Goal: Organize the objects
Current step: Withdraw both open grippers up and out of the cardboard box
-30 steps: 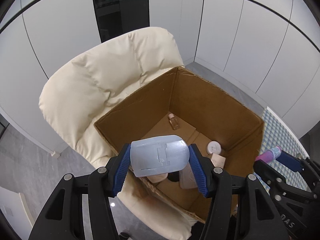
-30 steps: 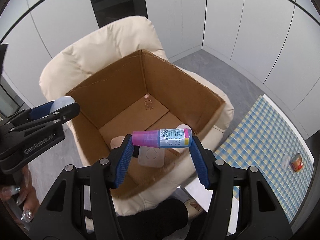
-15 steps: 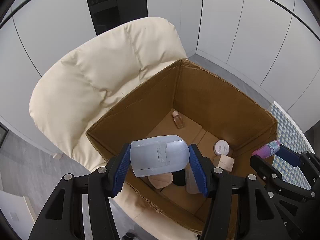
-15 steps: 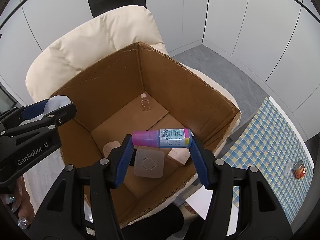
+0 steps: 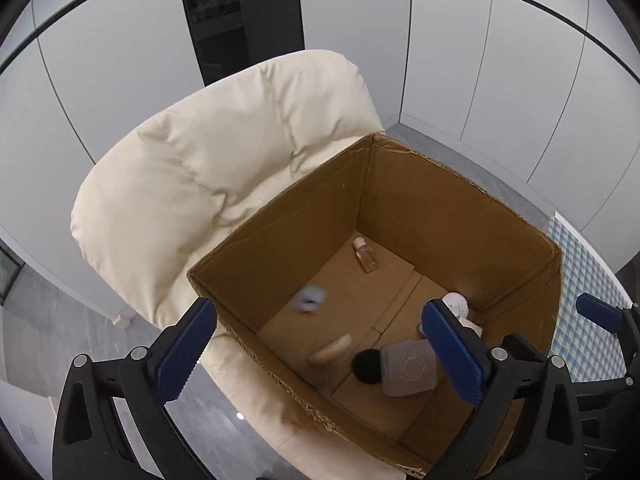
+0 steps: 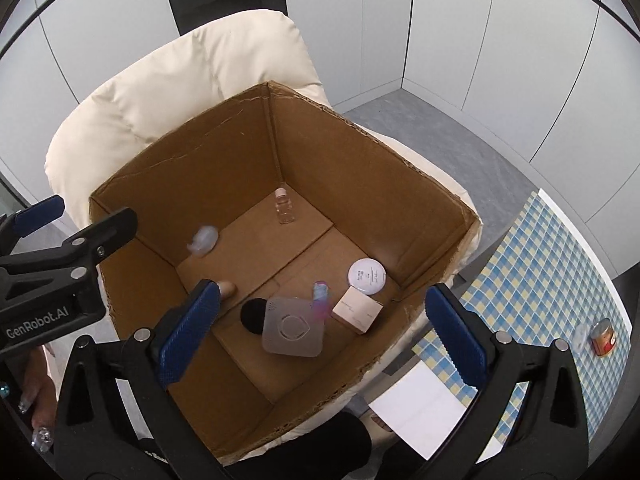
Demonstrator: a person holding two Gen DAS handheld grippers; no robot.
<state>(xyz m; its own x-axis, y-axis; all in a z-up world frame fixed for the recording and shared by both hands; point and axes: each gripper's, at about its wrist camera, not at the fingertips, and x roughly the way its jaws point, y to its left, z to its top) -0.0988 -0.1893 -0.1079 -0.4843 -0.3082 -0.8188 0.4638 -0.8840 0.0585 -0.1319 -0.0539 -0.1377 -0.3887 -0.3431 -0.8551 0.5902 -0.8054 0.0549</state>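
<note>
Both grippers' fingers have just sprung wide — left gripper (image 5: 320,344) and right gripper (image 6: 320,330) hold nothing. Beyond, inside the cardboard box (image 6: 340,152), a blurred pink-capped tube (image 6: 320,296) and what seems a pale-blue case (image 5: 308,299) — mid-air or landed, unclear.

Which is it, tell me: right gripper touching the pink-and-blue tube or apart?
Apart. The right wrist view shows the right gripper, its jaws just opened wide and empty, above the cardboard box, with the pink-and-blue tube blurred far below, near the box floor.
</note>
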